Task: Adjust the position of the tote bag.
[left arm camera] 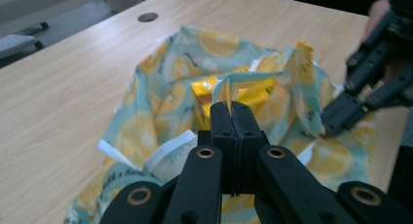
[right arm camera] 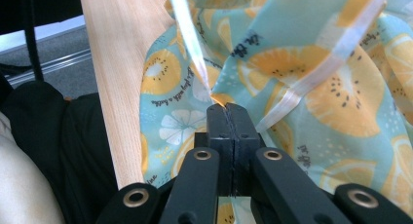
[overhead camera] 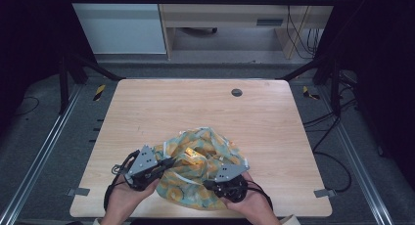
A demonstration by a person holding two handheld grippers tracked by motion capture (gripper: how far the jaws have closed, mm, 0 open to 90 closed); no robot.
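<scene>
Two grippers work our lemon-print bag (overhead camera: 205, 161) at the table's (overhead camera: 147, 107) near edge: left gripper (left arm camera: 233, 107) and right gripper (right arm camera: 227, 109) each pinch its rim, jaws closed on fabric, probably spreading the mouth around the yellow box (left arm camera: 243, 90).

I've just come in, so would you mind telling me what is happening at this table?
A person is working a lemon-print bag on the near part of the wooden table with a tool in each hand. The left tool is shut on a fold of the bag's rim, and the right tool is shut on the fabric at the other side. Between them the bag's mouth gapes, and a yellow box shows inside.
</scene>
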